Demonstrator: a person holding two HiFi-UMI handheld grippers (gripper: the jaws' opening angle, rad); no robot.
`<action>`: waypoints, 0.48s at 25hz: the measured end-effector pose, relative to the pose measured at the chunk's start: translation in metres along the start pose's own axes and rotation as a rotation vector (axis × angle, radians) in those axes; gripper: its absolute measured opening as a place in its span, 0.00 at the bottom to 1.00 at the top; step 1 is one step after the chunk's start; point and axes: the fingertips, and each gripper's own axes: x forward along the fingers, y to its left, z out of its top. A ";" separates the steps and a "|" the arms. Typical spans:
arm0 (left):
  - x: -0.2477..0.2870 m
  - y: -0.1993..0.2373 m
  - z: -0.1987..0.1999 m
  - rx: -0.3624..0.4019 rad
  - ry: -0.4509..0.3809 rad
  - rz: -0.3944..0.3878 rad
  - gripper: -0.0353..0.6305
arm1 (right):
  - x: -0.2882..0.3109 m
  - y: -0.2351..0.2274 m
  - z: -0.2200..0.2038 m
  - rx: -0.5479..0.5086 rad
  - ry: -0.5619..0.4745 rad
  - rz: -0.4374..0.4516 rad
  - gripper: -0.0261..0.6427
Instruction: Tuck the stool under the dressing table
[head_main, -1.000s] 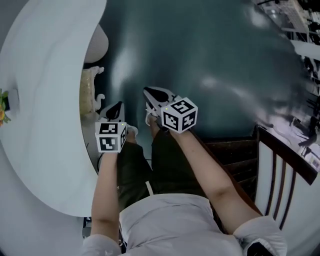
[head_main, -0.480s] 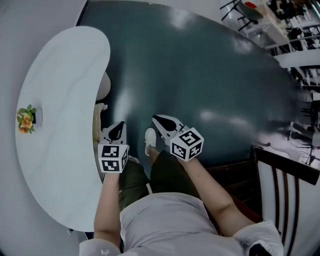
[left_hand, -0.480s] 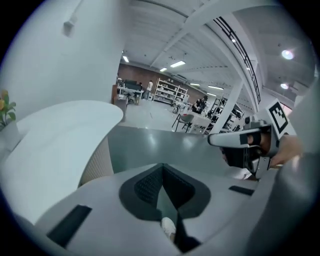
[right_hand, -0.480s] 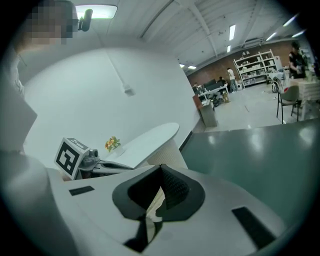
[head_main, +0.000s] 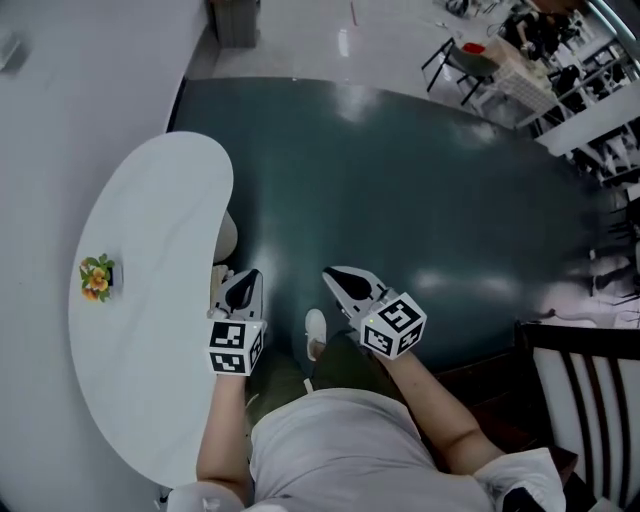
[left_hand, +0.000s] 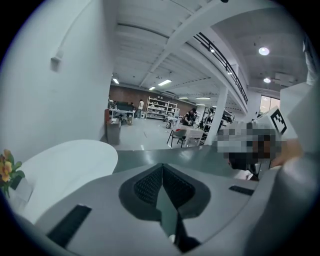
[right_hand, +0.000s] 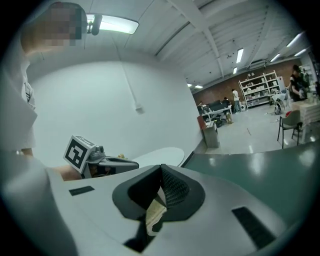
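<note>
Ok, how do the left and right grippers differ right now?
The left gripper hangs by the dressing table's edge; the right gripper is over the dark floor. In the head view the left gripper points straight up the picture, while the right gripper slants up-left. Both are shut.

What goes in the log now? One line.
stool: largely under dressing table | left tongs: shut, empty | right tongs: shut, empty

It was a large open workshop hall: exposed ceiling beams (left_hand: 165, 60) with strip lights (right_hand: 112, 23), storage shelves (right_hand: 257, 90) before a brick wall (right_hand: 220, 95), work chairs (head_main: 455, 62), and a white counter (head_main: 150, 300) beside a dark green mat (head_main: 420, 190).
</note>
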 end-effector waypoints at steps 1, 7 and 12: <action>-0.005 -0.005 0.009 0.015 -0.006 -0.008 0.06 | -0.006 0.004 0.009 -0.015 -0.012 0.001 0.05; -0.041 -0.028 0.057 0.097 -0.074 -0.025 0.06 | -0.036 0.027 0.051 -0.100 -0.057 -0.006 0.05; -0.061 -0.041 0.085 0.124 -0.147 -0.035 0.06 | -0.055 0.046 0.073 -0.139 -0.110 0.000 0.05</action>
